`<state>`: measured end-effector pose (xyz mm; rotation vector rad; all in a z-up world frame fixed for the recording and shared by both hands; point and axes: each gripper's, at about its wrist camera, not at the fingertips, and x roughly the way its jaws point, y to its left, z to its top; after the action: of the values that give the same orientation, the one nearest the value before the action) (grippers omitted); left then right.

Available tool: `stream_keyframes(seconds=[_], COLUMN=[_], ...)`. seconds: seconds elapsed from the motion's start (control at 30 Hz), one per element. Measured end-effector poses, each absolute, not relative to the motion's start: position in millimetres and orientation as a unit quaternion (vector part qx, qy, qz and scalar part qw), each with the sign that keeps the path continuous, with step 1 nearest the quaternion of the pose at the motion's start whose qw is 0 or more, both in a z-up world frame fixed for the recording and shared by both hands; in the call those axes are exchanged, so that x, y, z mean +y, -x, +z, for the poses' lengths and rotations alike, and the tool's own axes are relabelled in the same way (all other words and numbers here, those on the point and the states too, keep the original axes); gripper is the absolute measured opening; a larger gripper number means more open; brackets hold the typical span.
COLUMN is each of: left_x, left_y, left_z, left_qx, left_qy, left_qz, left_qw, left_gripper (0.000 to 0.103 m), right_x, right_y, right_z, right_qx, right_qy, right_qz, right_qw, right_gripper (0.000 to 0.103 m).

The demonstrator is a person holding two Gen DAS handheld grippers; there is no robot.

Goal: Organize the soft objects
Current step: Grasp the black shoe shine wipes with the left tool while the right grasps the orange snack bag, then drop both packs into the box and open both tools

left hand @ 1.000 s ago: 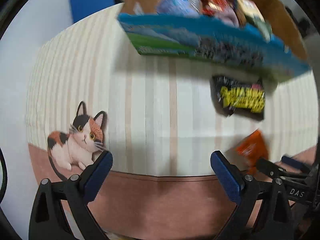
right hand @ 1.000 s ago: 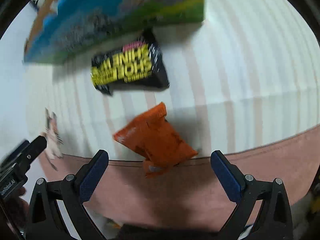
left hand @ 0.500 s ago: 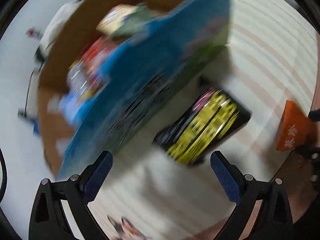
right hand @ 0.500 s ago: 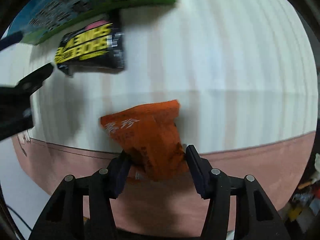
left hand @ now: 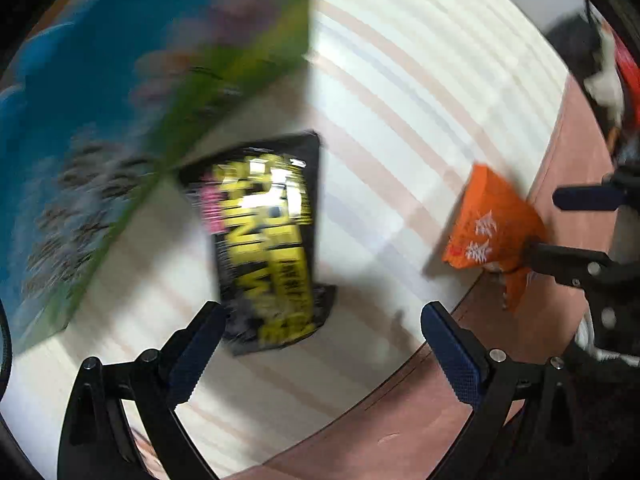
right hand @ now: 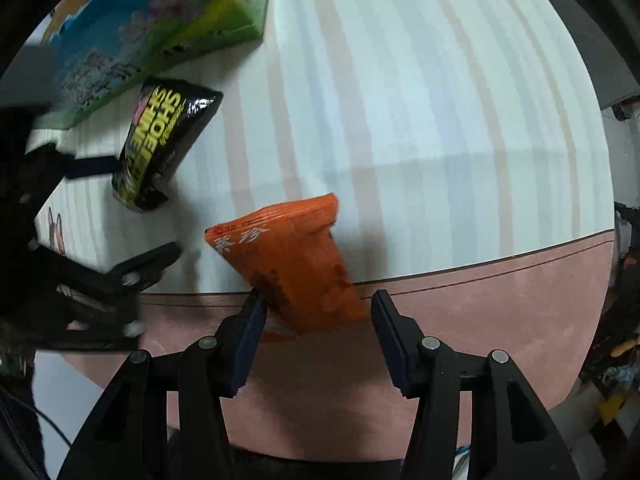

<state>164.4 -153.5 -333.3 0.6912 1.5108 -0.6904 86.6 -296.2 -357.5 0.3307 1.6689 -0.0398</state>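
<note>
Orange packet (right hand: 294, 264) overhangs striped mat (right hand: 420, 100) edge between right gripper (right hand: 316, 338) fingers.
</note>
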Motion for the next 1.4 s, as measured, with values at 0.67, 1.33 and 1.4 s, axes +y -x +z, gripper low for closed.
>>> stream_keyframes(seconds=[0.67,1.33,1.4], left_x=[-200.3,-123.7,-136.7], left_y=[-191.1,-180.6,-178.0], left_z=[-347.6,-351.4,-350.1], left_qx=[0.673,0.744,0.741], left_qy=[-0.284,-0.105,-0.099], left_qz=[-0.25,-0.097,-0.096], left_qw=[0.635,0.653,0.657], left_gripper=[0.049,0.06,0.058], right_x=[-310.2,-264.0,-254.4], right_y=[-113.2,-121.6,-126.9], right_z=[-377.3,-402.9,-404.5], right_qx=[0.735,0.744,0.746], right_qy=[-0.218,-0.235,-0.224], right_qz=[0.003,0.03,0.03], right_qw=[0.642,0.625,0.627], right_gripper=[0.057,0.057,0.058])
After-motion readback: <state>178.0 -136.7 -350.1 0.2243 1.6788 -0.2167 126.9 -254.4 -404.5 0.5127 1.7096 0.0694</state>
